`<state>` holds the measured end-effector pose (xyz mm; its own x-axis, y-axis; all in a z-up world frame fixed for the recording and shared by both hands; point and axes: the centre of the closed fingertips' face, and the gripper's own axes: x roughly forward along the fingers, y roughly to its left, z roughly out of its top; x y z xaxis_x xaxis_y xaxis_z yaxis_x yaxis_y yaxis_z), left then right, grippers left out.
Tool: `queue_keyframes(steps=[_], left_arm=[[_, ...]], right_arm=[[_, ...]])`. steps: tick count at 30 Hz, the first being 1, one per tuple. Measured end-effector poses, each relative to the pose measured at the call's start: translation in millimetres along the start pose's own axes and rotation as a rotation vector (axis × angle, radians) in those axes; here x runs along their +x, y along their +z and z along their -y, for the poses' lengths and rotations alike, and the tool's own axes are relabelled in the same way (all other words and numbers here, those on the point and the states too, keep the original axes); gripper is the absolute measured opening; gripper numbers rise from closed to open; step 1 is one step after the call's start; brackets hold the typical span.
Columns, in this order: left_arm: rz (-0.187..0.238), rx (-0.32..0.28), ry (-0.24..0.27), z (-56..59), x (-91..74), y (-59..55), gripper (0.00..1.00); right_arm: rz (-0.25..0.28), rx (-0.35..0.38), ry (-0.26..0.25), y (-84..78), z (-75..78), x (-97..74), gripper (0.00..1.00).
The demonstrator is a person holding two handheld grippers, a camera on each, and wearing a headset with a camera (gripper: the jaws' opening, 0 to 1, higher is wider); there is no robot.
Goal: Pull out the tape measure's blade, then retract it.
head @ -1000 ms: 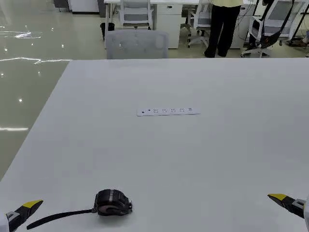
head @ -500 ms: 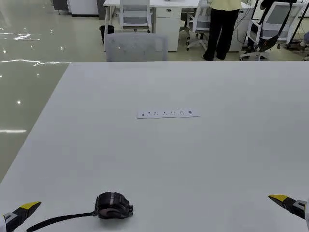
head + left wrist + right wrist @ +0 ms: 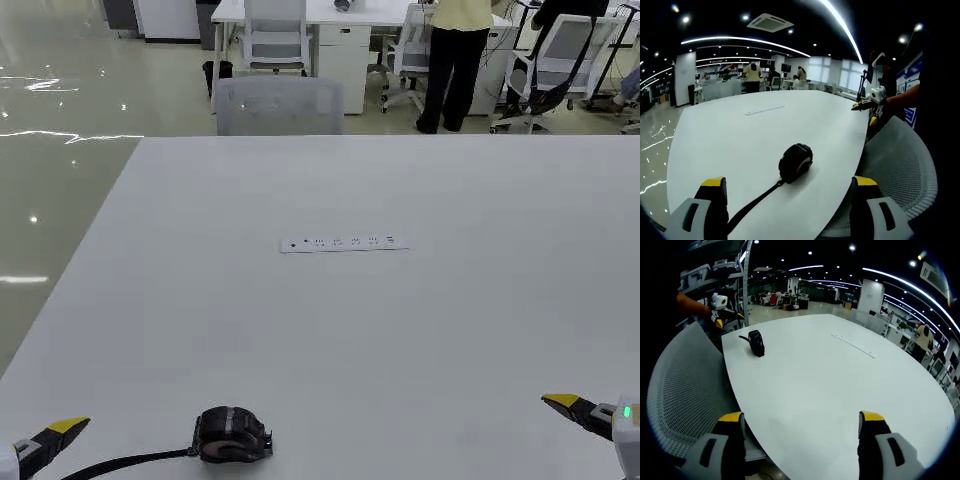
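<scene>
Because the left gripper (image 3: 788, 185) and the right gripper (image 3: 801, 417) both stand with jaws wide apart and hold nothing, the tape (image 3: 232, 436) is free on the table (image 3: 400, 320). It lies close to the near edge, on the left side. Its black strap (image 3: 130, 463) runs toward the left gripper, and the right gripper is well apart from it.

The first risk, I think, is the edge. If a jaw pushes the case instead of closing on it, the case can slide and fall off the table. The case looks rounded and smooth, so a grip that is not centred may let it slip out.

The second risk is taking the strap for the blade. I cannot tell from these views where the blade tip is, so a pull on the wrong part would only drag the whole tape.

The third risk is in the pull itself. If one gripper does not hold the case firmly, the case will follow the blade. On the way back, a blade released too suddenly may whip in and make the case jump.
</scene>
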<state>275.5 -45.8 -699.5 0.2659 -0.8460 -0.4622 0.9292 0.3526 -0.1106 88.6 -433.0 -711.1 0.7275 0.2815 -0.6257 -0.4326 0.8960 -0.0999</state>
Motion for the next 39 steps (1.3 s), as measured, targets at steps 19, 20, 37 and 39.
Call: queue_keyframes(steps=[19, 20, 37, 39], left_arm=[[-0.118, 0.123, -0.128, -2.0, 26.7, 8.1, 1.0], [-0.131, 0.144, -0.134, -1.9, 29.3, 8.2, 1.0], [-0.296, 0.336, -0.303, 8.0, 66.3, -2.9, 1.0], [-0.305, 0.341, -0.314, 8.2, 70.3, -1.7, 1.0]], right_arm=[[0.026, -0.078, 0.073, 49.2, -12.9, 36.5, 1.0], [0.026, -0.082, 0.079, 51.2, -14.1, 39.3, 1.0], [0.019, -0.154, 0.192, 74.1, -38.2, 84.6, 1.0], [0.007, -0.158, 0.209, 73.4, -42.1, 91.3, 1.0]])
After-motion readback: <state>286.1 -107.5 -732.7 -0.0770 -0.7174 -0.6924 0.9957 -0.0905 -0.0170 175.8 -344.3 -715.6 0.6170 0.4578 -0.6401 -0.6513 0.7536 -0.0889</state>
